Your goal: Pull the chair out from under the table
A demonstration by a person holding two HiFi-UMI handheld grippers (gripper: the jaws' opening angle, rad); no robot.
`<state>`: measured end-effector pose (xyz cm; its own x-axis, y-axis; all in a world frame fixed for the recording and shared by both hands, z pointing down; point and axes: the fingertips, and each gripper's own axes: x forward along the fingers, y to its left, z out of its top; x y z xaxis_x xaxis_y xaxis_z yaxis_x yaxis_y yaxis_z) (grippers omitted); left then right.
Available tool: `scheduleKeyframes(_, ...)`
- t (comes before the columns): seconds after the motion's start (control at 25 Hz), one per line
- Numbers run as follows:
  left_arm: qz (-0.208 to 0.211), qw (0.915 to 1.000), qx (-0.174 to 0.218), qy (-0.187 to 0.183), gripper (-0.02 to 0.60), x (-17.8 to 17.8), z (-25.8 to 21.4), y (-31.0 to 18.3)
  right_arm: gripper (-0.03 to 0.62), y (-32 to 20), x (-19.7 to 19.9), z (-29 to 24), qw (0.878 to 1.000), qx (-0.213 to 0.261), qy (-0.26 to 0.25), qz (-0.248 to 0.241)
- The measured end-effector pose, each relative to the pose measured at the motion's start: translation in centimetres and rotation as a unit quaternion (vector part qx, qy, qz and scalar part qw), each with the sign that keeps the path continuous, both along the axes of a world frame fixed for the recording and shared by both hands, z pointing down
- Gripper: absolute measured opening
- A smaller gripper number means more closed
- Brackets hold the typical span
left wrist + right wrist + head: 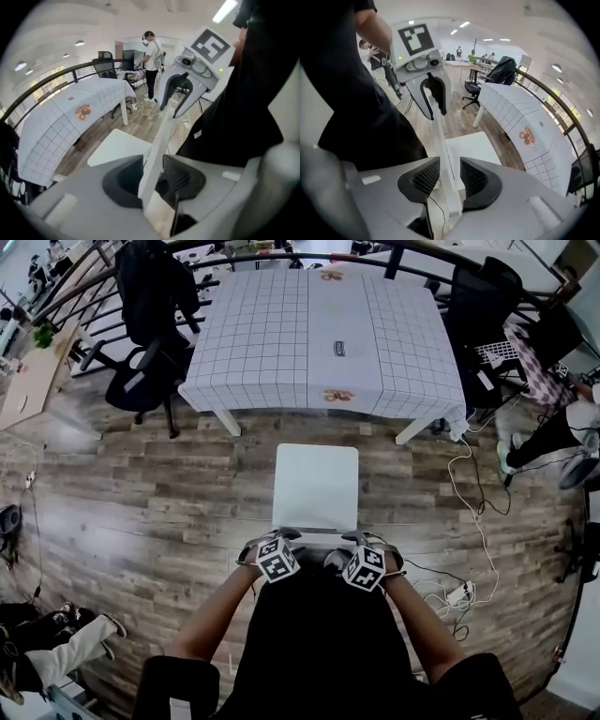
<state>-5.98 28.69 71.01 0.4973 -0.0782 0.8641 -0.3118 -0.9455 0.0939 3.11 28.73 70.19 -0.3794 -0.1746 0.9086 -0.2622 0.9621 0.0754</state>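
My left tongs [152,176] are partly open. The thin back of the white chair [117,147] with the flat square seat runs up between their two dark pads [180,173]. The back sits close to one pad, and I can see a gap on the other side, so they are not squeezing it.

My right tongs [449,176] are open wide. The same thin back goes between their ribbed pads [473,178] with a little room on each side, so they hold nothing tight either.

From the head view, the left tongs [272,545] and the right tongs [370,545] are side by side at the top edge of the chair back. They are just in front of my body and point steeply down.

The white chair [316,484] stands out on the brown wooden floor [141,502], between me and the big table with the white checked cloth [319,334]. Its seat is near the table's edge but not under it, and a strip of floor shows between them.

A black office chair [150,324] stands at the table's left corner. A thin white cable [473,512] lies on the floor to the right.
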Motion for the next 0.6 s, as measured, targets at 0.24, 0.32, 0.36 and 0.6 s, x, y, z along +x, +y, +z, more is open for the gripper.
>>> scheduleKeyframes(0.24,-0.118,0.987,0.026,0.106,0.133,0.4,-6.0,-2.1,0.149,-3.4,1.2,-7.5,0.981,0.055,-0.136,0.123)
scheduleKeyframes(0.32,-0.17,0.9721,0.043,0.156,0.133,0.4,-9.1,-2.6,0.149,-4.0,1.5,-10.3,0.967,0.082,-0.176,0.168)
scheduleKeyframes(0.36,-0.193,0.9636,0.054,0.177,0.132,0.3,-10.7,-2.9,0.149,-4.2,1.6,-11.7,0.958,0.093,-0.195,0.186)
scheduleKeyframes(0.6,-0.254,0.9306,0.117,0.236,0.132,0.8,-15.9,-6.8,0.149,-8.0,3.4,-16.4,0.911,0.125,-0.274,0.28)
